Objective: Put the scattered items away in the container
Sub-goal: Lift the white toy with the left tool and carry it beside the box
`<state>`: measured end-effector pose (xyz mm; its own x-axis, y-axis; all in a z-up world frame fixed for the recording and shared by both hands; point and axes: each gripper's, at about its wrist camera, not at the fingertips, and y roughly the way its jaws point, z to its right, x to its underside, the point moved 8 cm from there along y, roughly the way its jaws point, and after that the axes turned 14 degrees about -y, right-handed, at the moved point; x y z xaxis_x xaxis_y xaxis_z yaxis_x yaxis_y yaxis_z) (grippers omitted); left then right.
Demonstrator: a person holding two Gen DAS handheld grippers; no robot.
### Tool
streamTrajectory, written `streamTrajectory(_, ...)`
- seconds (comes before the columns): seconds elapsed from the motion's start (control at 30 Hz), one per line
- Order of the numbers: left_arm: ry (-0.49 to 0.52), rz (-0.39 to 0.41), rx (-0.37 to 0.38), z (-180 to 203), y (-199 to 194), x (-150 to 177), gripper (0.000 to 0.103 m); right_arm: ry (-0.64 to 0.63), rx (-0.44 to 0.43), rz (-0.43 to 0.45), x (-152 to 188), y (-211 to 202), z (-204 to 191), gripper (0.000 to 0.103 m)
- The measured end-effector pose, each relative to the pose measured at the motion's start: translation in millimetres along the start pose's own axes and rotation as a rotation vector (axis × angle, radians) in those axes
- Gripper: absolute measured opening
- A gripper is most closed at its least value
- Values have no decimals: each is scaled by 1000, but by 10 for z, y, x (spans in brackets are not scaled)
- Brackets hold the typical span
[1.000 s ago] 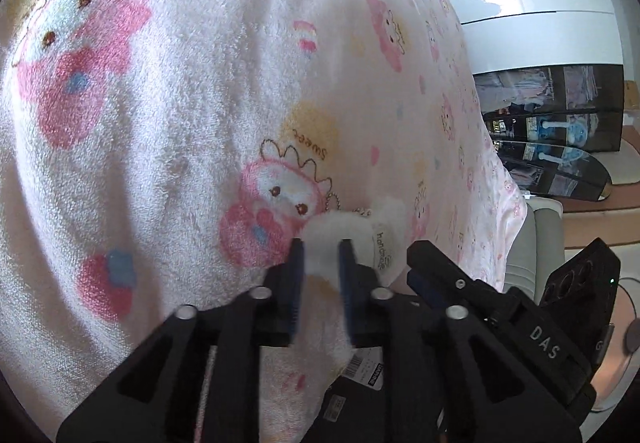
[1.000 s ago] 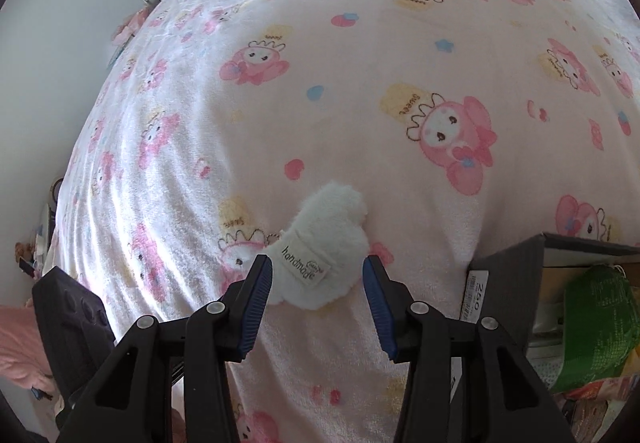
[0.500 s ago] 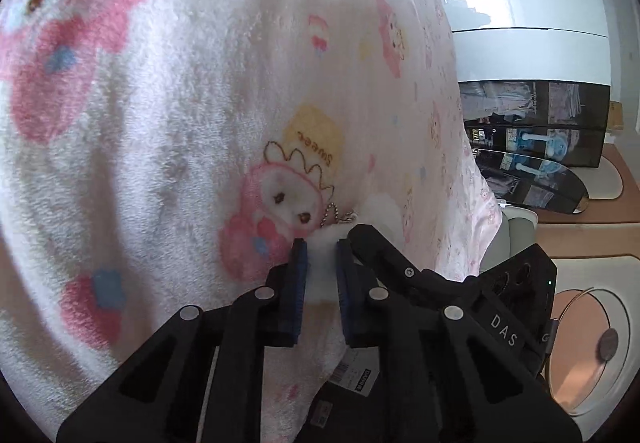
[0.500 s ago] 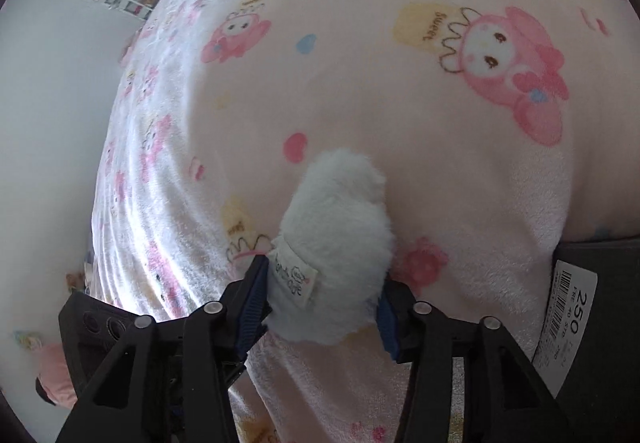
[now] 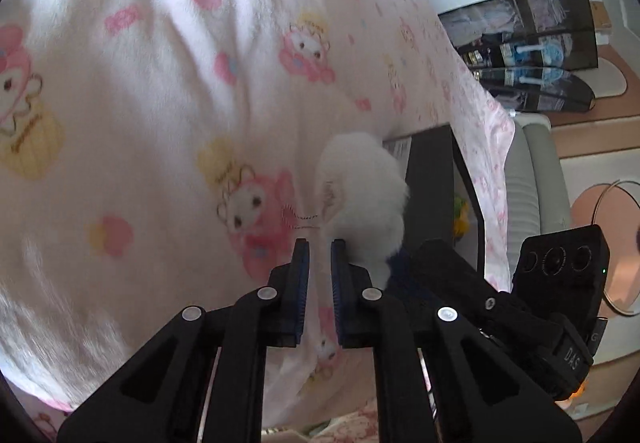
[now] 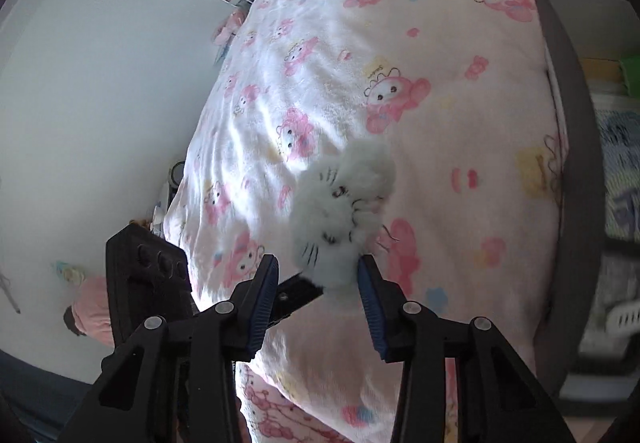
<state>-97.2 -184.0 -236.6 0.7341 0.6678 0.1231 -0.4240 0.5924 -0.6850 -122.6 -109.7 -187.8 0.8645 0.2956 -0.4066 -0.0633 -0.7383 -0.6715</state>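
White plush (image 6: 344, 211) touching right hand-held gripper (image 6: 318, 275), beside container rim (image 6: 576, 163).

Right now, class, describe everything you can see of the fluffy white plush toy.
The white plush toy is small, rounded and fuzzy, with stitched dark eyes and whiskers. It looks soft, like long-pile fleece. It hangs above the pink cartoon-print blanket, its lower end at the right gripper, against one blue-padded finger. In the left wrist view it is beside the left gripper, with the dark container just behind.
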Motion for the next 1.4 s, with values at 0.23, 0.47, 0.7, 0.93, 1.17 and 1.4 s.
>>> streamTrajectory(0.23, -23, -76, -53, -255, 498, 634, 6, 101, 63, 18, 713, -165, 308, 37)
streamTrajectory(0.47, 9, -53, -60, -96, 514, 688, 10, 155, 105, 88, 843, -464, 600, 37)
streamTrajectory(0.7, 0, 49, -10, -74, 291, 519, 27, 184, 166, 133, 860, -720, 892, 37)
streamTrajectory(0.93, -12, 41, 42, -66, 341, 482, 31, 246, 209, 151, 886, -824, 1170, 37)
streamTrajectory(1.17, -15, 53, 60, -64, 373, 473, 36, 238, 194, 73, 999, -576, 1135, 37)
streamTrajectory(1.4, 30, 142, 64, 76, -1, 312, 38, 156, 101, 43, 884, -391, 789, 37)
